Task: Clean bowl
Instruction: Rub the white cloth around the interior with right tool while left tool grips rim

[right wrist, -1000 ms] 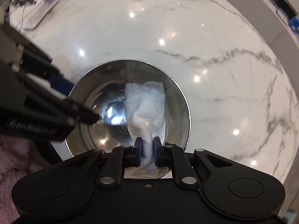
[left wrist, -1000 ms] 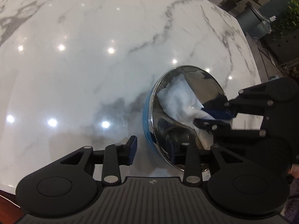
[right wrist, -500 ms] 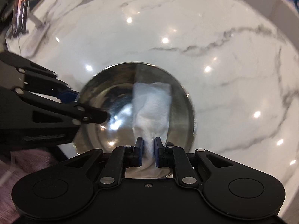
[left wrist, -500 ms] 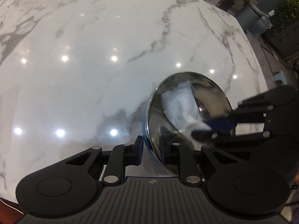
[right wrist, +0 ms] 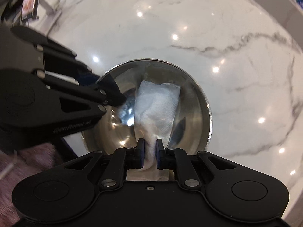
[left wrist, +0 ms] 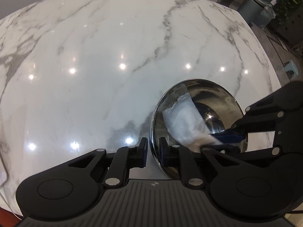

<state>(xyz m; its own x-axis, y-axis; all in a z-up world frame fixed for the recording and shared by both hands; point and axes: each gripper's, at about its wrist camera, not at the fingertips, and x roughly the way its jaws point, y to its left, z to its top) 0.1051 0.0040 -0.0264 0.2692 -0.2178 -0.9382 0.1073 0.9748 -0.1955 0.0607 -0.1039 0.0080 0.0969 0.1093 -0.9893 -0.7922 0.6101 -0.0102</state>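
Risk: w/ the left gripper (left wrist: 152,154) pinched tight on just the near rim of the bowl (left wrist: 223,96), mouth tipped up-left on the marble table (left wrist: 94,56), a hard wipe could slip it free; right gripper (right wrist: 150,156) clamps the paper towel (right wrist: 157,104), lying near-to-far inside.

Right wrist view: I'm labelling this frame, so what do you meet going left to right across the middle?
left gripper clamped on the rim → paper towel inside the steel bowl → bare marble table.
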